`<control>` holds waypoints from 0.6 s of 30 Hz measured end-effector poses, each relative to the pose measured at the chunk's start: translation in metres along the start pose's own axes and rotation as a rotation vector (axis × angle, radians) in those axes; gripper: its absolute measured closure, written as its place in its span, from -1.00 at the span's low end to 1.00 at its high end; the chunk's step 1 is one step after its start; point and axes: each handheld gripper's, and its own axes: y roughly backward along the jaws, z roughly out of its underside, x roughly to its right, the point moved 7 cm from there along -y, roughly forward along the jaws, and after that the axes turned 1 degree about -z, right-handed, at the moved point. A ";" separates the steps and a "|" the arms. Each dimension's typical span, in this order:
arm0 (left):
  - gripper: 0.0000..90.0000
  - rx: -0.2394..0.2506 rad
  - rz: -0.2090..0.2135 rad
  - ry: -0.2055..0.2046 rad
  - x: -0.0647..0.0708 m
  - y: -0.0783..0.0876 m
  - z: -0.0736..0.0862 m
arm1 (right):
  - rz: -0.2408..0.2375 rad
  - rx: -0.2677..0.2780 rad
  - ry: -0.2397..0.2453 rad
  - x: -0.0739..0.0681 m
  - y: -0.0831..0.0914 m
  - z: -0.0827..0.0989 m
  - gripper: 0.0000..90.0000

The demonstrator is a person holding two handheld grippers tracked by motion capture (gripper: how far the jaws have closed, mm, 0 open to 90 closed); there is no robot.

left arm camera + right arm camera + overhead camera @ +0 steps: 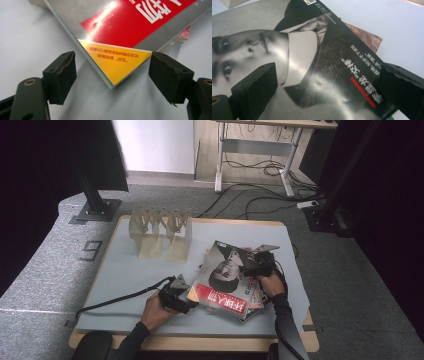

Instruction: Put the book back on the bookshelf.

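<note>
A stack of magazines [225, 275] lies at the table's centre right; the top one has a grey portrait cover with a red title band. My left gripper [189, 296] sits at its near left corner. In the left gripper view that yellow corner [115, 67] points in between the open jaws [115, 75], its tip against the right pad [170, 75]. My right gripper [250, 262] hovers over the cover's far right part. In the right gripper view its jaws [327, 87] stand wide apart over the cover [294, 57], the right one at the cover's edge.
A cream folding rack [160, 232] stands at the back left of the grey-blue mat [125, 270]. Other magazines [256, 299] stick out under the top one. A black cable [115, 300] trails left from my left gripper. A post base [95, 211] sits beyond the table.
</note>
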 end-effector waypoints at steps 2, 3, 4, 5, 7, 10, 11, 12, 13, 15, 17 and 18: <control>-0.52 -0.002 -0.003 -0.003 0.000 0.000 0.001 | -0.001 0.000 -0.002 0.001 -0.001 -0.001 -0.96; -0.52 -0.005 -0.004 -0.005 0.000 0.000 0.001 | 0.001 -0.001 -0.002 0.002 -0.002 -0.002 -0.96; -0.52 -0.006 -0.002 -0.007 0.001 -0.001 0.001 | 0.002 0.000 -0.005 0.003 -0.003 -0.003 -0.96; -0.52 -0.005 -0.002 -0.008 0.001 -0.001 0.002 | 0.002 -0.002 -0.004 0.005 -0.005 -0.004 -0.96; -0.52 -0.001 0.003 -0.006 0.002 0.000 0.001 | 0.003 -0.004 -0.008 0.008 -0.007 -0.006 -0.96; -0.52 0.005 0.006 -0.006 0.003 0.001 0.001 | 0.002 -0.007 -0.015 0.010 -0.009 -0.008 -0.97; -0.52 0.005 0.003 -0.006 0.003 0.001 0.001 | 0.002 -0.006 -0.016 0.011 -0.010 -0.008 -0.97; -0.52 0.007 0.001 -0.005 0.003 0.000 0.001 | 0.002 -0.007 -0.018 0.012 -0.011 -0.009 -0.97; -0.52 0.002 -0.001 -0.008 0.003 0.000 0.001 | 0.001 -0.008 -0.016 0.013 -0.012 -0.009 -0.97; -0.52 -0.003 -0.005 -0.009 0.002 -0.001 0.002 | -0.001 -0.008 -0.018 0.014 -0.013 -0.011 -0.97; -0.52 -0.007 -0.004 -0.009 0.002 -0.002 0.003 | -0.002 -0.009 -0.020 0.016 -0.015 -0.012 -0.98; -0.52 -0.009 -0.004 -0.009 0.003 -0.002 0.003 | -0.002 -0.009 -0.020 0.016 -0.015 -0.012 -0.98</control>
